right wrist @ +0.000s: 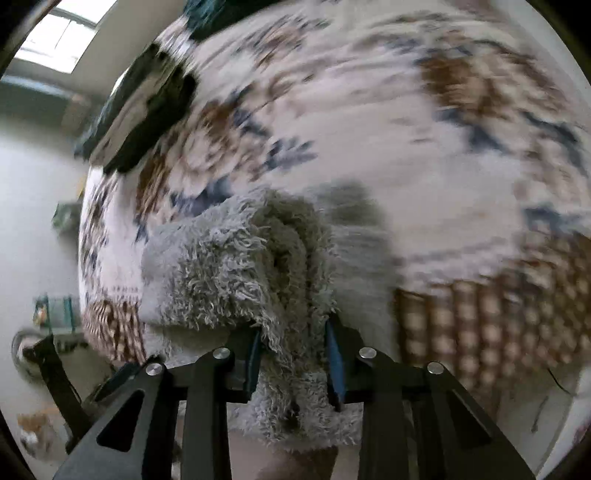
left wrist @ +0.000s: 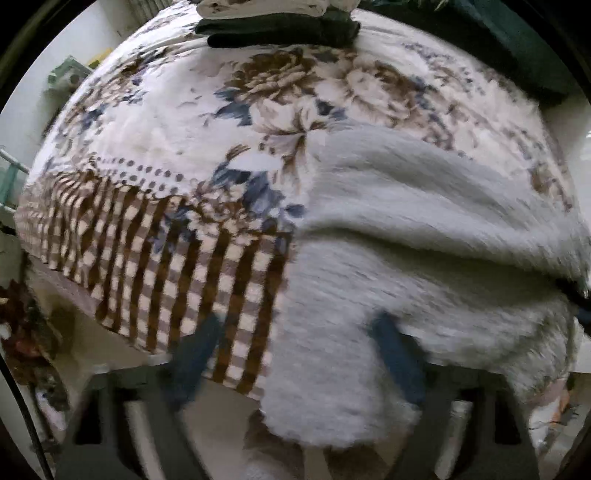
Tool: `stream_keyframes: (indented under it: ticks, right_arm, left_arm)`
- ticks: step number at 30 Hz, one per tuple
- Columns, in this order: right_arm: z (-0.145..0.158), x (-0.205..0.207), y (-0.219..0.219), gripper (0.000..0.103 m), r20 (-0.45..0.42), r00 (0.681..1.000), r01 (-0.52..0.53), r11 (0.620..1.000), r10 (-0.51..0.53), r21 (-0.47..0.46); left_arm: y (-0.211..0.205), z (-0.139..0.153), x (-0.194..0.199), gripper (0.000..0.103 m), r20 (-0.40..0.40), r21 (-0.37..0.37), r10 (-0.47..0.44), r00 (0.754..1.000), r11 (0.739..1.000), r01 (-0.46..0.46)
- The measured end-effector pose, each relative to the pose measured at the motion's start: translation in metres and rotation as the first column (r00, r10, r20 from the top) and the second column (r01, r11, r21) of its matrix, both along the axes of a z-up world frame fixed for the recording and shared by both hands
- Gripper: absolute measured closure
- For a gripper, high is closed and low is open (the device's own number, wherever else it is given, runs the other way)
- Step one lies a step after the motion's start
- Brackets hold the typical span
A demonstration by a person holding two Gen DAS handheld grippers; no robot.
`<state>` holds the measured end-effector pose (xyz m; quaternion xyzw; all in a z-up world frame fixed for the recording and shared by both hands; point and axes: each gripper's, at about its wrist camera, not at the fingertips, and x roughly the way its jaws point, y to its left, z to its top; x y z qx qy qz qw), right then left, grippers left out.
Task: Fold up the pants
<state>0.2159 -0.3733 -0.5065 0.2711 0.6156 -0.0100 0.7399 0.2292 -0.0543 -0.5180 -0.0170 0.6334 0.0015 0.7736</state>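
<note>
The pants [left wrist: 424, 229] are pale grey and fluffy. They lie bunched across the right half of a floral blanket [left wrist: 177, 122] and hang over its near edge. My left gripper [left wrist: 299, 354] hovers over that near edge with its jaws wide open. One blue finger [left wrist: 195, 354] is over the checked border and the other is over the fleece; nothing is pinched. In the right wrist view my right gripper [right wrist: 295, 354] is shut on a thick fold of the pants [right wrist: 229, 266], with fleece bulging between and below the blue pads [right wrist: 336, 354].
A stack of folded dark and light clothes [left wrist: 277, 29] sits at the far side of the blanket and also shows as a dark stack [right wrist: 147, 107]. Dark green bedding [left wrist: 517, 44] lies at the far right. Pale floor and clutter [left wrist: 29, 332] lie beyond the left edge.
</note>
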Motion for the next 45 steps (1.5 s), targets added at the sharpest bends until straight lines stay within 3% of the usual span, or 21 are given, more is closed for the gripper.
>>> stream_keyframes:
  ticks: [2, 5, 8, 11, 14, 16, 17, 19, 21, 22, 23, 24, 27, 33, 34, 35, 37, 38, 40, 43, 45]
  right_arm:
    - [-0.001, -0.01, -0.016, 0.065, -0.045, 0.999, 0.014, 0.999, -0.015, -0.036]
    - [-0.035, -0.005, -0.025, 0.032, -0.182, 0.983, -0.037, 0.999, 0.032, -0.021]
    - [-0.028, -0.004, -0.049, 0.03, -0.122, 0.99, 0.073, 0.995, -0.064, 0.067]
    - [-0.025, 0.009, -0.07, 0.018, -0.074, 0.98, 0.194, 0.966, -0.184, 0.173]
    - [-0.062, 0.047, -0.061, 0.018, -0.149, 0.981, 0.155, 0.956, -0.12, 0.25]
    - [-0.087, 0.062, -0.044, 0.05, -0.199, 0.979, 0.112, 0.941, -0.048, 0.32]
    - [-0.09, 0.067, -0.038, 0.063, -0.213, 0.977, 0.089, 0.956, -0.029, 0.279]
    - [-0.081, 0.079, -0.031, 0.064, -0.15, 0.988, 0.051, 0.985, -0.026, 0.163]
    - [-0.067, 0.088, -0.035, 0.06, -0.089, 0.996, 0.039, 0.99, -0.027, 0.133]
    - [-0.062, 0.089, -0.039, 0.054, -0.074, 0.997, 0.045, 0.989, -0.035, 0.142]
    - [-0.057, 0.086, -0.042, 0.04, -0.068, 0.997, 0.047, 0.986, -0.036, 0.161]
    - [-0.051, 0.084, -0.045, 0.03, -0.064, 0.997, 0.051, 0.984, -0.041, 0.171]
    - [-0.035, 0.05, -0.057, 0.029, -0.053, 0.994, 0.098, 0.982, -0.09, 0.159]
    - [-0.059, -0.043, -0.058, 0.029, -0.187, 0.957, 0.276, 0.901, -0.223, 0.334]
    - [-0.067, -0.05, -0.05, 0.029, -0.195, 0.953, 0.292, 0.88, -0.233, 0.374]
    - [-0.074, -0.052, -0.041, 0.03, -0.198, 0.952, 0.295, 0.869, -0.233, 0.397]
    - [-0.088, -0.05, -0.024, 0.051, -0.198, 0.954, 0.291, 0.853, -0.225, 0.433]
    - [-0.093, -0.049, -0.018, 0.088, -0.195, 0.953, 0.296, 0.851, -0.232, 0.434]
    - [-0.103, -0.049, -0.009, 0.088, -0.209, 0.947, 0.31, 0.87, -0.245, 0.384]
    - [-0.093, -0.07, -0.02, 0.09, -0.19, 0.927, 0.371, 0.872, -0.324, 0.319]
    - [-0.086, -0.082, -0.028, 0.091, -0.189, 0.924, 0.378, 0.875, -0.333, 0.303]
  left_arm:
    - [0.001, 0.003, 0.002, 0.0, 0.015, -0.011, 0.001, 1.0, 1.0, -0.001]
    - [-0.001, -0.003, 0.011, 0.0, -0.002, -0.042, -0.001, 1.0, 0.999, 0.001]
    - [-0.003, -0.007, 0.018, 0.0, -0.013, -0.071, -0.002, 1.0, 0.997, 0.001]
    - [-0.006, -0.007, 0.026, 0.0, -0.005, -0.077, -0.016, 1.0, 0.997, 0.015]
    - [-0.008, -0.008, 0.038, 0.0, -0.01, -0.073, -0.025, 1.0, 0.997, 0.024]
    - [-0.01, -0.004, 0.047, 0.0, -0.008, -0.087, -0.028, 1.0, 0.996, 0.028]
    - [-0.012, 0.001, 0.052, 0.0, -0.005, -0.095, -0.037, 0.999, 0.995, 0.037]
    - [-0.019, 0.01, 0.063, 0.0, 0.011, -0.102, -0.074, 0.997, 0.992, 0.074]
    - [-0.033, 0.023, 0.08, 0.0, 0.035, -0.099, -0.144, 0.989, 0.984, 0.146]
    - [-0.039, 0.026, 0.087, 0.0, 0.041, -0.094, -0.175, 0.984, 0.98, 0.178]
    - [-0.051, 0.029, 0.097, 0.0, 0.047, -0.08, -0.226, 0.973, 0.97, 0.229]
    - [-0.065, 0.029, 0.107, 0.0, 0.046, -0.066, -0.286, 0.957, 0.955, 0.289]
    - [-0.112, 0.017, 0.127, 0.0, 0.01, -0.043, -0.466, 0.885, 0.884, 0.466]
    - [-0.205, -0.037, 0.131, 0.006, -0.135, -0.098, -0.73, 0.67, 0.682, 0.724]
    - [-0.218, -0.049, 0.128, 0.02, -0.162, -0.113, -0.76, 0.629, 0.648, 0.753]
    - [-0.225, -0.056, 0.125, 0.05, -0.172, -0.123, -0.774, 0.61, 0.631, 0.766]
    - [-0.236, -0.069, 0.12, 0.084, -0.194, -0.145, -0.793, 0.577, 0.605, 0.783]
    - [-0.238, -0.071, 0.119, 0.087, -0.189, -0.138, -0.797, 0.574, 0.6, 0.788]
    - [-0.237, -0.069, 0.122, 0.091, -0.166, -0.126, -0.786, 0.596, 0.616, 0.778]
    - [-0.224, -0.07, 0.141, 0.093, -0.18, -0.193, -0.726, 0.664, 0.688, 0.699]
    - [-0.216, -0.072, 0.153, 0.093, -0.176, -0.172, -0.692, 0.7, 0.722, 0.671]
